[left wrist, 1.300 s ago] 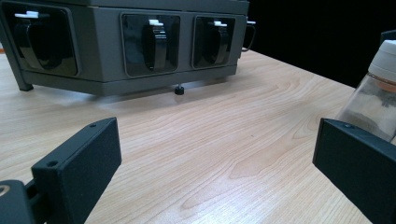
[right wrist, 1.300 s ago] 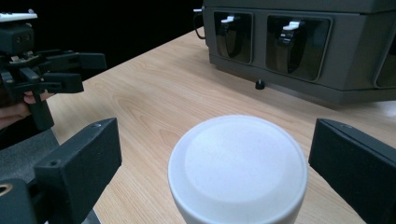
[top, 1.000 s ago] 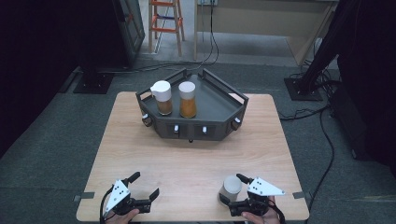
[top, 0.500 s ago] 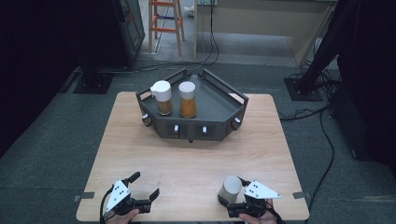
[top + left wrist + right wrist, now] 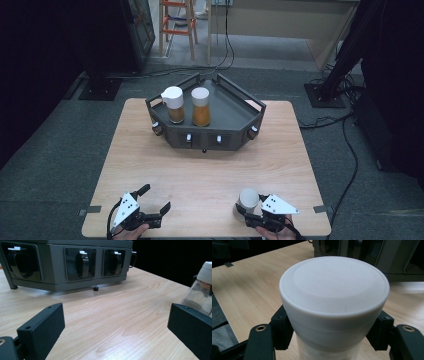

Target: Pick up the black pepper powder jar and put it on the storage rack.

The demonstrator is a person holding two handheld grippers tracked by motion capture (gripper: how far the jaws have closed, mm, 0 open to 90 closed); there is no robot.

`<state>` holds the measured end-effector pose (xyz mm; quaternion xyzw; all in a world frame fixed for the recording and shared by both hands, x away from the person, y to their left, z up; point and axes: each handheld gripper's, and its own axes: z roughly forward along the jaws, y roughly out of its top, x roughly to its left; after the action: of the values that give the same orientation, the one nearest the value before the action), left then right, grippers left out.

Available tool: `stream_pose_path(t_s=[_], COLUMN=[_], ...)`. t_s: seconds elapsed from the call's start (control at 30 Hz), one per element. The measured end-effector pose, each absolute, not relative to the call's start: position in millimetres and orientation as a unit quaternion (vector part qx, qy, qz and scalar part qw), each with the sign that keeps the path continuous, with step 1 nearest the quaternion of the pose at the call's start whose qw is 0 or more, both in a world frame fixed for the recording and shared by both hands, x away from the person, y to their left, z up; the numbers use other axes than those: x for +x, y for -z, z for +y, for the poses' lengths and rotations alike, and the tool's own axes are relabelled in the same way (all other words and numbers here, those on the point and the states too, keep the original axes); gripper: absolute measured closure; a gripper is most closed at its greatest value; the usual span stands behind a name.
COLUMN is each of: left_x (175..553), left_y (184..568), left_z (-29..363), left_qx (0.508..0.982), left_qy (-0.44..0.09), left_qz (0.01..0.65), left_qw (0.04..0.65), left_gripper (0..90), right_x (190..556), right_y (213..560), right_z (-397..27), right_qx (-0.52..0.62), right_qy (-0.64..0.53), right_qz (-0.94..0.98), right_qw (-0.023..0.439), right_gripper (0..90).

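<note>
A clear jar with a white cap (image 5: 248, 199) stands near the table's front right edge. My right gripper (image 5: 243, 212) is shut on it just under the cap. In the right gripper view the cap (image 5: 334, 287) sits close up, with the black pads (image 5: 282, 327) pressed against both sides of the jar; the jaws have just been closing on it. My left gripper (image 5: 156, 197) rests at the front left, open and holding nothing. In the left gripper view its jaws stand wide apart (image 5: 115, 322), and the jar (image 5: 201, 290) shows at the far right.
A dark grey tray (image 5: 200, 140) with clips along its front wall stands at the back middle of the table. It holds two white-capped jars of brown contents (image 5: 173, 104) (image 5: 200, 106). Its front wall (image 5: 57, 270) rises ahead in the left gripper view. Cables and stands lie on the floor beyond.
The right gripper's jaws have closed around the white-capped jar, which earlier stood between them while they were wide. The left gripper has not moved.
</note>
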<state>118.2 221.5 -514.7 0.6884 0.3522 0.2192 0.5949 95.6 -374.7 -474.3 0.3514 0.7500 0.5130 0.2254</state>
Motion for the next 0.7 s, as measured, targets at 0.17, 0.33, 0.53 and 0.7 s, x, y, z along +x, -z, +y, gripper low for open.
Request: stream_pose_path(t_s=[0.17, 0.33, 0.53, 0.7], left_x=[118.3, 118.3, 118.3, 118.4], left_y=[514.7, 514.6, 514.6, 514.6], left_z=[221.5, 221.5, 221.6, 221.6], left_qx=[0.688, 0.688, 0.688, 0.688], left_qy=[-0.219, -0.219, -0.219, -0.219], left_qz=[0.353, 0.353, 0.353, 0.353], left_qw=[0.595, 0.595, 0.595, 0.595], left_gripper=[0.9, 0.9, 0.9, 0.9], right_x=[93.6, 93.5, 95.1, 98.8], right_y=[474.3, 470.9, 463.7, 455.2], right_z=[-372.6, -370.1, -371.4, -370.7], right_qx=[0.351, 0.347, 0.343, 0.337], right_qy=[-0.512, -0.505, -0.512, -0.516], right_qz=[0.749, 0.753, 0.750, 0.752], right_qw=[0.232, 0.240, 0.241, 0.235], right_gripper=[34.5, 34.5, 34.5, 34.5])
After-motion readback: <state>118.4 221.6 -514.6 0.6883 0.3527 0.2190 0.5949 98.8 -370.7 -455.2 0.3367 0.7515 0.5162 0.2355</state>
